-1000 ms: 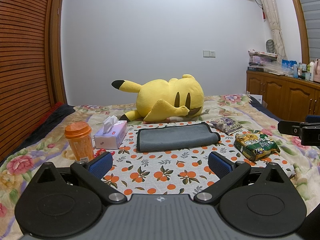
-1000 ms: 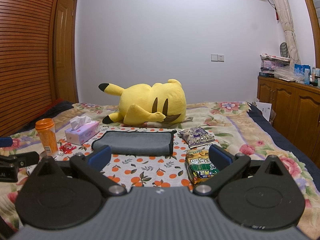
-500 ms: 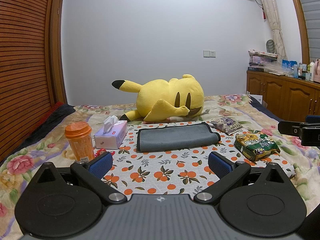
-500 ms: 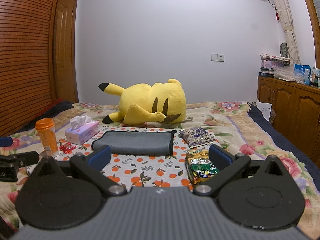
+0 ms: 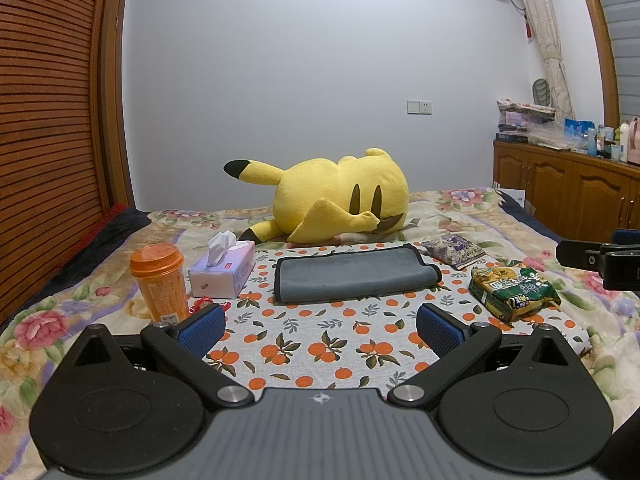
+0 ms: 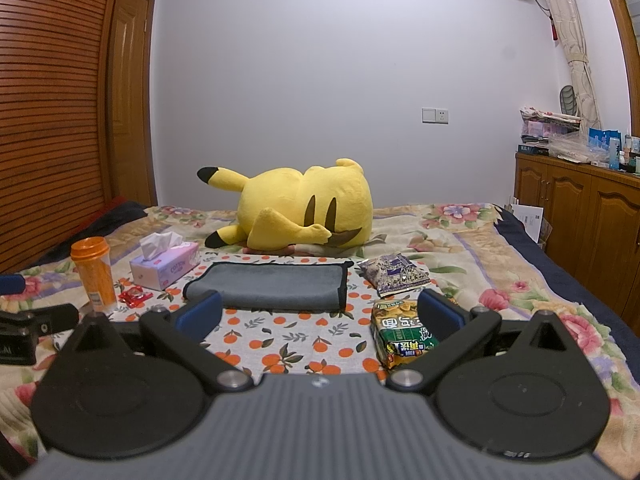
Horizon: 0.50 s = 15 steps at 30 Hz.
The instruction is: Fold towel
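A grey towel with black trim (image 5: 354, 276) lies folded into a flat rectangle on an orange-print cloth (image 5: 320, 344) on the bed; it also shows in the right wrist view (image 6: 276, 286). My left gripper (image 5: 320, 326) is open and empty, hovering short of the towel's near edge. My right gripper (image 6: 320, 314) is open and empty, also short of the towel, to its right. Each gripper's tip shows at the edge of the other's view.
A yellow plush toy (image 5: 340, 200) lies behind the towel. A tissue box (image 5: 222, 272), an orange cup (image 5: 160, 280) and a small red wrapper (image 6: 136, 295) sit left. A green snack bag (image 5: 514, 290) and a purple packet (image 5: 454, 248) sit right. Wooden cabinets (image 6: 580, 216) stand far right.
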Each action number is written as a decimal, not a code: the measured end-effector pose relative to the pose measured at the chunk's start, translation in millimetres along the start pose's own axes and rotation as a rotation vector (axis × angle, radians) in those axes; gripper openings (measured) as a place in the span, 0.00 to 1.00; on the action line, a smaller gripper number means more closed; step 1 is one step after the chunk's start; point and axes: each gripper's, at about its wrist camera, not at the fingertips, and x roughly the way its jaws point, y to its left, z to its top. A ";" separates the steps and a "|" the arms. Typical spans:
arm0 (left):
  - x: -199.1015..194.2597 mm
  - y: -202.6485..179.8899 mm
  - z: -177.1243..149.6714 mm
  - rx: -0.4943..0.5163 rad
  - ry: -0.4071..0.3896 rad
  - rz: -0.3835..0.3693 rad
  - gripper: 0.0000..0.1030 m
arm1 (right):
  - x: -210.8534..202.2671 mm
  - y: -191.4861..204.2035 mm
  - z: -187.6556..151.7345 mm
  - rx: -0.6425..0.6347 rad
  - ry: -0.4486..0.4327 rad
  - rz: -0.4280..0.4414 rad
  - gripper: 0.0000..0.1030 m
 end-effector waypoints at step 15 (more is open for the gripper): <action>0.6 1.1 -0.7 -0.001 0.003 0.001 1.00 | 0.3 0.3 -0.3 0.000 -0.001 0.000 1.00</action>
